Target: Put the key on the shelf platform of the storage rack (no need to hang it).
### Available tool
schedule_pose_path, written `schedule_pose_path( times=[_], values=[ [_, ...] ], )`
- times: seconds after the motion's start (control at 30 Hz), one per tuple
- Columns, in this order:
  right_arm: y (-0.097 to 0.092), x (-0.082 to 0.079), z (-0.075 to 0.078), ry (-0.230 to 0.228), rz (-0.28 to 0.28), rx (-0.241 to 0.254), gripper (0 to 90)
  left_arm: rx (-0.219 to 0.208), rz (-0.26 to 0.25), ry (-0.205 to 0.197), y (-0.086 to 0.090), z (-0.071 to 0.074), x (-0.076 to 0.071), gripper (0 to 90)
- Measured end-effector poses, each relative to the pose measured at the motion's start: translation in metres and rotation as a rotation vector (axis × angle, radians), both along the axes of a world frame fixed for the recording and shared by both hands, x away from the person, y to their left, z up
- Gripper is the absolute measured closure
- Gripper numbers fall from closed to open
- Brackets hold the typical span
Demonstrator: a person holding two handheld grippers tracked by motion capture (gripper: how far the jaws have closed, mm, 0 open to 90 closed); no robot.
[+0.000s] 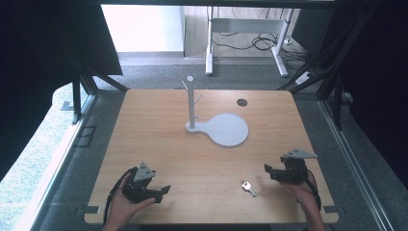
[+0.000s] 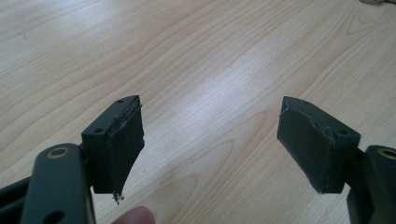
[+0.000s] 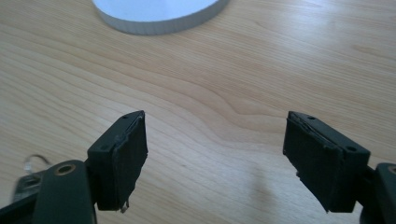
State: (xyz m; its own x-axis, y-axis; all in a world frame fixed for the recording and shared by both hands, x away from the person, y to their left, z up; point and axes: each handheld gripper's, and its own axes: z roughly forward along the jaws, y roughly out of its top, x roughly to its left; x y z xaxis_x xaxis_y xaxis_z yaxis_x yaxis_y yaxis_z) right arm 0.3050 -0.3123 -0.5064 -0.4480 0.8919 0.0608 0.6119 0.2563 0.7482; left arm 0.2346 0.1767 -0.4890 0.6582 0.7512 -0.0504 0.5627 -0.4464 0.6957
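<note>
Looks like nothing's started yet: both the left gripper (image 1: 161,191) at 7 o'clock and the right gripper (image 1: 269,171) at 4 o'clock sit spread and empty, key (image 1: 248,187) untouched near 5, white stand (image 1: 219,126) bare mid-table.

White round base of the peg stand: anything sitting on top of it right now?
Nothing lies on the white round base; its disc is bare. The upright post rises from the narrow end, its pegs empty. The key lies apart, on the table near the right gripper.
</note>
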Motion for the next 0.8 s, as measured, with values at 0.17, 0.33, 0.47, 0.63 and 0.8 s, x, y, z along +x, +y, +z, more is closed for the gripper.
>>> schedule_pose_path(
  times=[0.17, 0.33, 0.47, 0.63, 0.8],
  values=[
    [-0.0004, -0.0025, 0.0023, -0.008, 0.038, 0.024, 24.4, 0.000, 0.004, -0.002, 0.0016, 0.0007, -0.0003, 23.1],
    [-0.0013, -0.0018, -0.0005, 0.009, 0.039, 0.013, 25.1, -0.004, 0.002, -0.007, 0.0012, 0.0027, -0.0016, 23.1],
    [-0.0035, 0.0000, -0.0037, 0.023, 0.033, 0.010, 25.5, -0.002, 0.001, -0.005, 0.0010, 0.0017, -0.0009, 23.1],
    [-0.0051, 0.0012, -0.0061, 0.036, 0.022, 0.009, 26.3, -0.002, 0.000, -0.002, 0.0002, 0.0008, -0.0007, 23.1],
    [-0.0053, 0.0016, -0.0074, 0.052, 0.019, 0.008, 28.9, -0.001, -0.002, -0.002, 0.0004, 0.0013, -0.0008, 23.1]
  ],
)
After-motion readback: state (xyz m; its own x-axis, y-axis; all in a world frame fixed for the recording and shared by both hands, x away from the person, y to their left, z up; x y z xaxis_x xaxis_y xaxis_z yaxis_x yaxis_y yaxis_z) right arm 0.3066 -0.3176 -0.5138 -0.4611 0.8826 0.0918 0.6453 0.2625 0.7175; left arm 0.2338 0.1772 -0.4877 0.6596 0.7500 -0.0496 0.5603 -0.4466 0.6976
